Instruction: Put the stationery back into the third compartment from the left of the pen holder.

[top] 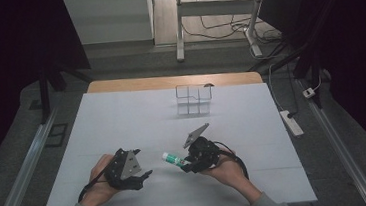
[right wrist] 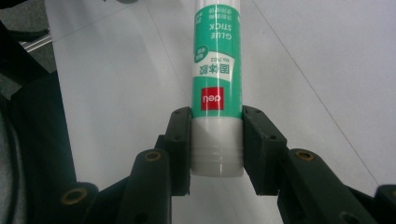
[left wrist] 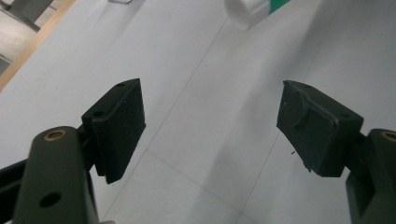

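The right gripper (top: 185, 165) is clamped on a glue stick (top: 172, 158), its two jaws pressed against the white end of the tube below the green label. In the right gripper view the glue stick (right wrist: 217, 88) runs straight out ahead of the jaws, so the grip is square across the tube, which looks chosen to keep a round thing from rolling out. The tube sits low over the white tabletop (top: 122, 123), near the front edge and about midway between its left and right sides; whether it rests on the surface or hangs just above it I cannot tell.

The left gripper (top: 144, 175) waits just beside, its jaws spread wide with nothing between them. In the left gripper view the pads (left wrist: 119, 128) frame bare tabletop, and the far end of the glue stick (left wrist: 247, 10) shows ahead. To me that looks like readiness to take the free end.

A small clear compartment box (top: 194, 100) stands well apart, toward the back edge.
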A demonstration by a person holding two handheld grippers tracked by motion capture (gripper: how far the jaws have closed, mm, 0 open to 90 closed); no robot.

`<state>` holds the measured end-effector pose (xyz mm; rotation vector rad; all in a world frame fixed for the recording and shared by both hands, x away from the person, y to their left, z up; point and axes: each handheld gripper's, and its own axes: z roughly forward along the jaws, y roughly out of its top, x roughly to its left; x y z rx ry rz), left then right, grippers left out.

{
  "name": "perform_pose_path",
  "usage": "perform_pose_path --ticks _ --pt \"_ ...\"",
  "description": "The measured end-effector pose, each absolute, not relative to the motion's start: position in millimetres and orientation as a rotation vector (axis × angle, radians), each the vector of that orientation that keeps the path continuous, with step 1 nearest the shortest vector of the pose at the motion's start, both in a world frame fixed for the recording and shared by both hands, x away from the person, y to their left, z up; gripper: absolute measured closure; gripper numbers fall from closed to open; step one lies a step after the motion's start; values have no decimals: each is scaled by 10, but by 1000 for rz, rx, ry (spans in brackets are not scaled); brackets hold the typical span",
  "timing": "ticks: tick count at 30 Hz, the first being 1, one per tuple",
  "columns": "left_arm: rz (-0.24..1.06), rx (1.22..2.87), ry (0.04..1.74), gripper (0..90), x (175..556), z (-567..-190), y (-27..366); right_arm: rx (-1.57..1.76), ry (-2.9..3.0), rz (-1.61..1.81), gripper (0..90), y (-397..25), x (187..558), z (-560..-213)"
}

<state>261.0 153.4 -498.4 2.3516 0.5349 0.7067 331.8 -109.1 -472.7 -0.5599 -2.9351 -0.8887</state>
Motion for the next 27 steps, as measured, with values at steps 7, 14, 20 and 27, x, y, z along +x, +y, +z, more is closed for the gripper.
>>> perform_pose_path --ticks 7,14,20,27 --pt "700 2377 473 225 2644 -4983 1394 -561 -2936 -880 645 -1074 3323 -4750" --pt "710 2404 436 223 2677 -4995 1304 -578 -2918 -858 645 -1036 3330 -4781" --pt "711 2432 406 222 2703 -5012 1222 -561 -2909 -839 645 -970 3327 -4814" --pt "714 2452 356 224 2714 -5014 1123 -540 -2896 -831 645 -918 3327 -4829"
